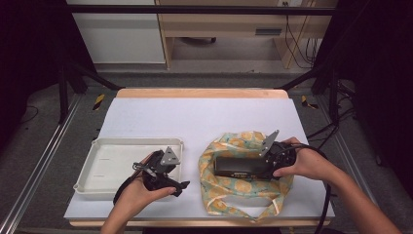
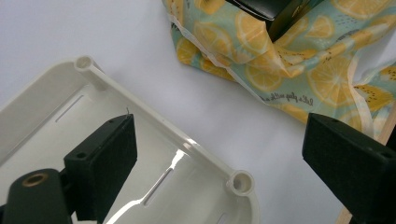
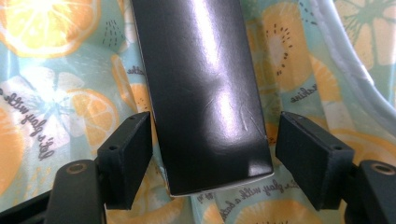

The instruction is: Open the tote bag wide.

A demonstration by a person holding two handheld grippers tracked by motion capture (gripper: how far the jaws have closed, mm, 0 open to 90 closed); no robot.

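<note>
White plastic, the tray point(image 1: 104, 163) sits at the table's point(image 1: 204, 117) front-left corner, and your left gripper point(image 1: 181, 187) hangs over its near right corner with its jaws spread and nothing between them. To the right, near the front edge, the lemon-print cloth bag point(image 1: 229, 187) lies crumpled with the long black box point(image 1: 241, 167) on top. Your right gripper point(image 3: 212, 156) straddles the box's end, jaws apart; the left one looks to touch the box, the right stands clear, so no grip yet. Close off-centre and the glossy box may twist or slide out; close low and you may pinch the cloth and drag the bag along. Count: one tray, one bag, one box, two grippers.
</note>
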